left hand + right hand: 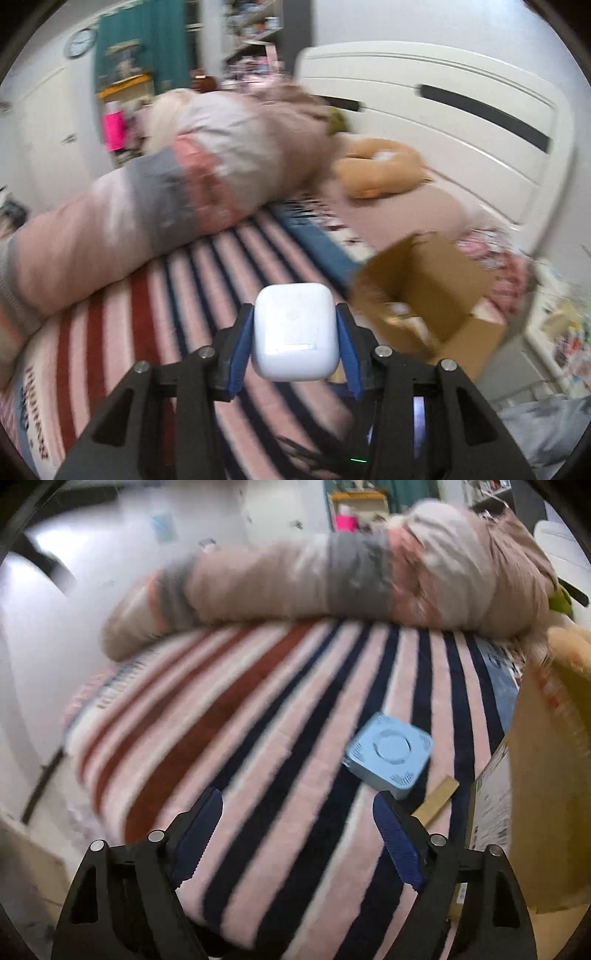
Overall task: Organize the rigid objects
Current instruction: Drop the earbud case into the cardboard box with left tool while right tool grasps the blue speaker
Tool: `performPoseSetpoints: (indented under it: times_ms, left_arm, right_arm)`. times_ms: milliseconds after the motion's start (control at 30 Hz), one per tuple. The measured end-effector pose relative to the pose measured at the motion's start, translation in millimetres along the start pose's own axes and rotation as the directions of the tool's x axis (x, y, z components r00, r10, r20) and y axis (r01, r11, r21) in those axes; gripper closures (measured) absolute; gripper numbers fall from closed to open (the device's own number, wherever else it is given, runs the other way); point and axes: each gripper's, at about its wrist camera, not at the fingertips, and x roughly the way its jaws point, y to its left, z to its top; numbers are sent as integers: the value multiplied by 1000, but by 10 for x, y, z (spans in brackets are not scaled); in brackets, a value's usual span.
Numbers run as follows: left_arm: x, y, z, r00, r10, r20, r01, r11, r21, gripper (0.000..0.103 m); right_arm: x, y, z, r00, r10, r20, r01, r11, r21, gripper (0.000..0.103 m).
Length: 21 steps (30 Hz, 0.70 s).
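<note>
Looking along the left tool (294, 334), I see its blue pads clamped on either side of a white earbud case (294, 329), lifted above the striped blanket (192, 295) on the bed, with the open cardboard box (430, 295) just ahead and to the right. The case is smooth and rounded, so I'd guess it could squirt out of the pads if the grip eases or the swing toward the box is jerky; the blur suggests quick motion. From the right tool (297, 829), the jaws stand wide apart and hold nothing, hovering over the blanket. A light blue square device (388, 755) lies on the stripes near the right pad, beside the box's wall (546, 760). Reaching carelessly might nudge it against the cardboard.
</note>
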Motion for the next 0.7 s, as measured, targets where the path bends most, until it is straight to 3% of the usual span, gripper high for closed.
performPoseSetpoints:
  times_ms: [167, 300, 333, 533, 600, 667, 700]
  left_arm:
    - [295, -598, 171, 990, -130, -60, 134, 989, 69, 63]
    - [598, -966, 167, 973, -194, -126, 208, 972, 107, 63]
    - [670, -1046, 165, 969, -203, -141, 220, 968, 118, 63]
    - [1027, -1336, 114, 949, -226, -220, 263, 951, 159, 62]
    - [1068, -1336, 126, 949, -223, -222, 260, 954, 153, 51]
    - [1046, -1299, 133, 953, -221, -208, 255, 955, 150, 32]
    - [1026, -1270, 131, 955, -216, -203, 249, 956, 156, 32]
  right_arm:
    - [457, -341, 34, 991, -128, -25, 129, 988, 82, 20]
    - [655, -490, 174, 996, -71, -48, 77, 990, 118, 16]
    - [682, -496, 202, 997, -65, -46, 70, 991, 116, 11]
    - [867, -592, 347, 995, -88, -51, 94, 986, 138, 10]
    - [921, -604, 390, 994, -98, -56, 105, 984, 147, 10]
    - [953, -629, 436, 994, -100, -50, 107, 982, 159, 10]
    - [969, -632, 457, 994, -101, -48, 107, 981, 161, 10]
